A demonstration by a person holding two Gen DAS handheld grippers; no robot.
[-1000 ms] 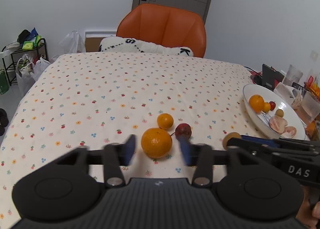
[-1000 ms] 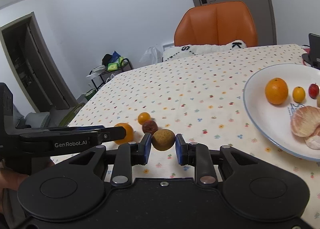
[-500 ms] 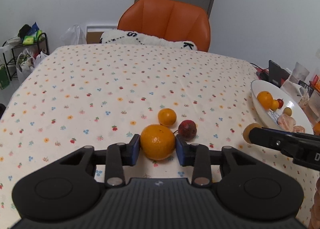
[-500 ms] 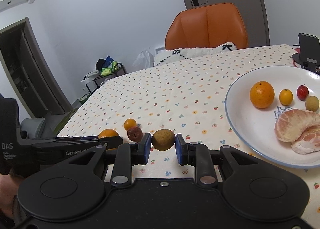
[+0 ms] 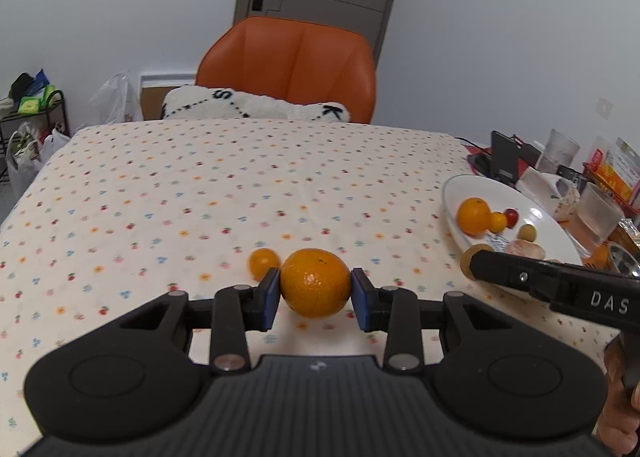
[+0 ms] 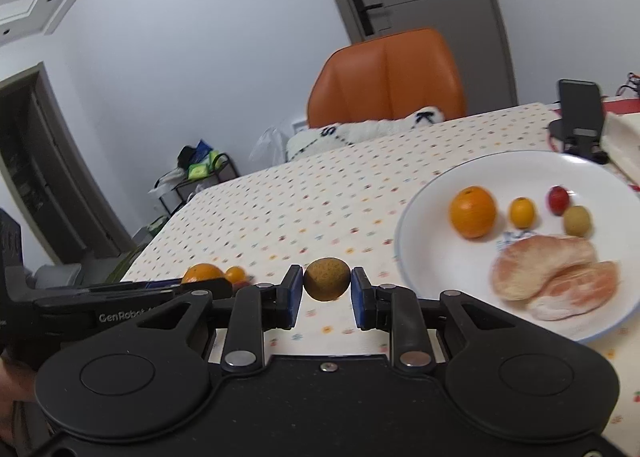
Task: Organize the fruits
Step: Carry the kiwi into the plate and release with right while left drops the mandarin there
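Observation:
In the left wrist view my left gripper (image 5: 315, 292) is shut on a large orange (image 5: 315, 281), held just above the flowered tablecloth (image 5: 200, 193). A small orange (image 5: 262, 262) lies on the cloth behind its left finger. My right gripper (image 6: 327, 289) is shut on a round brown fruit (image 6: 327, 279), left of the white plate (image 6: 432, 257). The plate holds an orange (image 6: 473, 211), a small orange (image 6: 521, 212), a red fruit (image 6: 558, 200), a greenish fruit (image 6: 577, 220) and peeled citrus segments (image 6: 556, 277). The plate (image 5: 532, 213) lies to the left gripper's right.
An orange chair (image 5: 292, 65) with a white cushion (image 5: 256, 105) stands at the table's far edge. A phone stand (image 6: 580, 113), glasses (image 5: 596, 213) and packets crowd the right side beyond the plate. A rack with bags (image 5: 28, 129) stands on the floor at the left.
My left gripper has shut on the large orange and raised it off the cloth. My right gripper has carried the brown fruit nearer to the plate.

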